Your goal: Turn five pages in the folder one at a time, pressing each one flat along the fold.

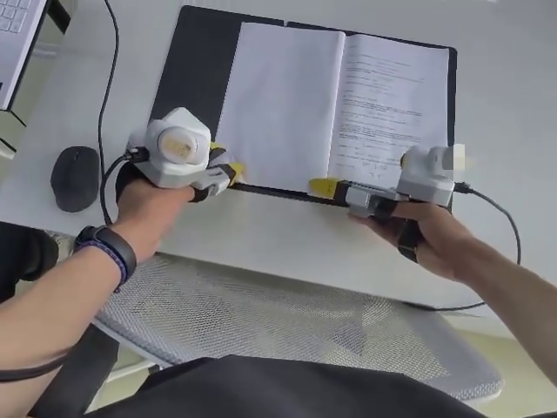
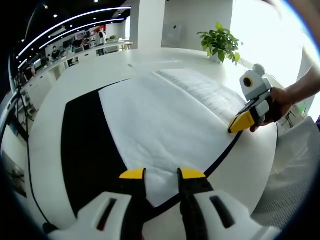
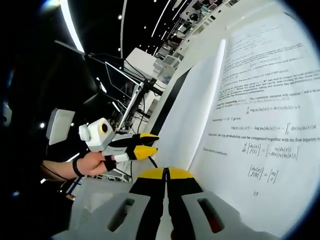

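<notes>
The folder (image 1: 196, 61) lies open on the white counter (image 1: 505, 104), and its black cover shows at the left of the sheets. It holds a bound stack of sheets. A blank page (image 1: 278, 104) lies on the left of the fold (image 1: 338, 109) and a printed page (image 1: 392, 104) on the right of it. How many sheets are under each I cannot tell.

The right gripper (image 1: 324, 185) is at the near end of the fold. In the right gripper view its fingers are closed tip against tip, with nothing between them. The left gripper (image 1: 228, 172) is at the near left corner of the blank page. Its fingers stand a little apart over the paper edge and grasp nothing that I can see.

I judge that the step in hand is the pressing of the blank page. To do it well, the closed fingers should touch the paper just beside the fold and slide along it to the far end of the folder with a light, even pressure. Meanwhile the left gripper should hold the corner down, so that the sheet does not creep or wrinkle. A mouse (image 1: 74, 177) lies left of the folder, well apart.
</notes>
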Demonstrator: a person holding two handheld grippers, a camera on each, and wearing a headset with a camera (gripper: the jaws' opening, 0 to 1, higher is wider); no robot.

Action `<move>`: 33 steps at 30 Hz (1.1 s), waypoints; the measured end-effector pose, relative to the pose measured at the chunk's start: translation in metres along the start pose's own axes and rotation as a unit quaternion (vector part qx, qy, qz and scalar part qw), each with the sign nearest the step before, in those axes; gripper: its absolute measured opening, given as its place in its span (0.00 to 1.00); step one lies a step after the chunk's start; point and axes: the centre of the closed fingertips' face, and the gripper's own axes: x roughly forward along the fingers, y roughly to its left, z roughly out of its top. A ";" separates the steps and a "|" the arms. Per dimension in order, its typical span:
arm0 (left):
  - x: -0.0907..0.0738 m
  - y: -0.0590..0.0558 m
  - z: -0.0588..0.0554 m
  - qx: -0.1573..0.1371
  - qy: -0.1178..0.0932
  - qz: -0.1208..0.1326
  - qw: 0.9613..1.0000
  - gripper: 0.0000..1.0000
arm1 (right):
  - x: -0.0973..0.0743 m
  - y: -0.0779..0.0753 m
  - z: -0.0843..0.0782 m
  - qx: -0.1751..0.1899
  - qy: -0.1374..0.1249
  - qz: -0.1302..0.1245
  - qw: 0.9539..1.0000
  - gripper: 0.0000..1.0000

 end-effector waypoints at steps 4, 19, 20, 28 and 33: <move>-0.001 0.000 0.000 0.001 0.000 0.000 1.000 0.23 | 0.000 0.000 0.000 0.005 -0.004 -0.004 1.000 0.00; -0.003 -0.003 0.000 0.011 0.012 -0.005 1.000 0.23 | -0.001 0.000 -0.001 0.012 -0.006 -0.032 0.999 0.00; -0.003 -0.003 0.000 0.011 0.013 -0.006 1.000 0.24 | -0.001 -0.001 -0.001 0.012 -0.005 -0.034 0.999 0.00; -0.003 -0.006 0.000 0.009 0.023 -0.012 1.000 0.27 | -0.008 0.007 -0.009 -0.013 0.008 -0.039 0.999 0.03; -0.002 -0.007 0.001 0.010 0.035 -0.014 0.999 0.28 | -0.013 0.009 -0.009 -0.022 0.002 -0.047 0.999 0.11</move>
